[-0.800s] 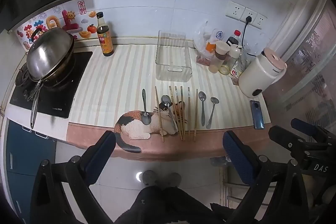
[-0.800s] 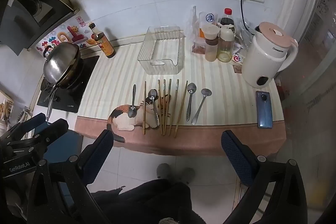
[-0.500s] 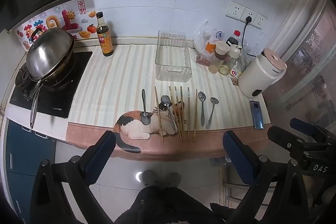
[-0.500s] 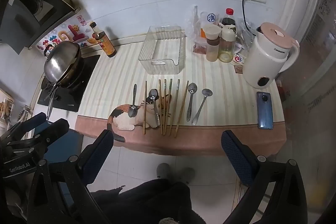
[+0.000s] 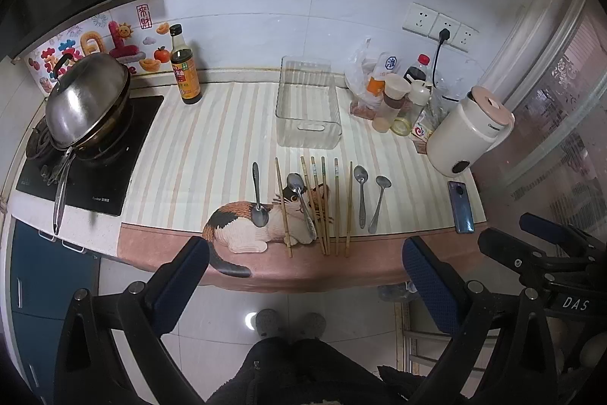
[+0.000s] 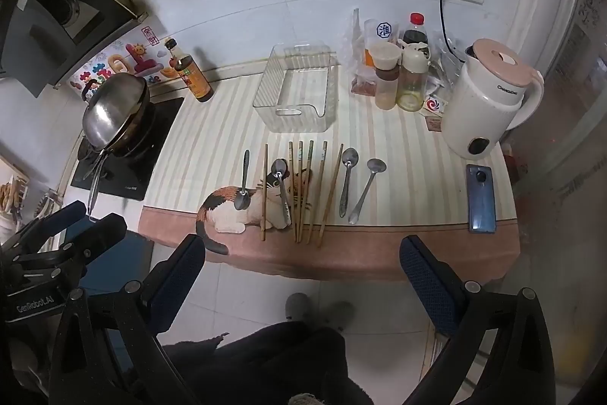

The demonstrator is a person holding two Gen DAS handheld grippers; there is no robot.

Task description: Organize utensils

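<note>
Risk noted: the chopsticks (image 5: pixel 322 204) and four spoons (image 5: pixel 360 194) lie side by side, near touching, on the striped mat (image 5: pixel 212 154) by the counter's front edge — a wide, careless grasp could catch two pieces or nudge one off onto the floor. One spoon rests across the chopsticks. The clear bin (image 5: pixel 308 112), the likely destination, stands empty just behind the row. Both the left gripper (image 5: pixel 303 276) and right gripper (image 6: pixel 301 270) hover off the counter, tilted steeply down — jaws fully apart, holding nothing.
</note>
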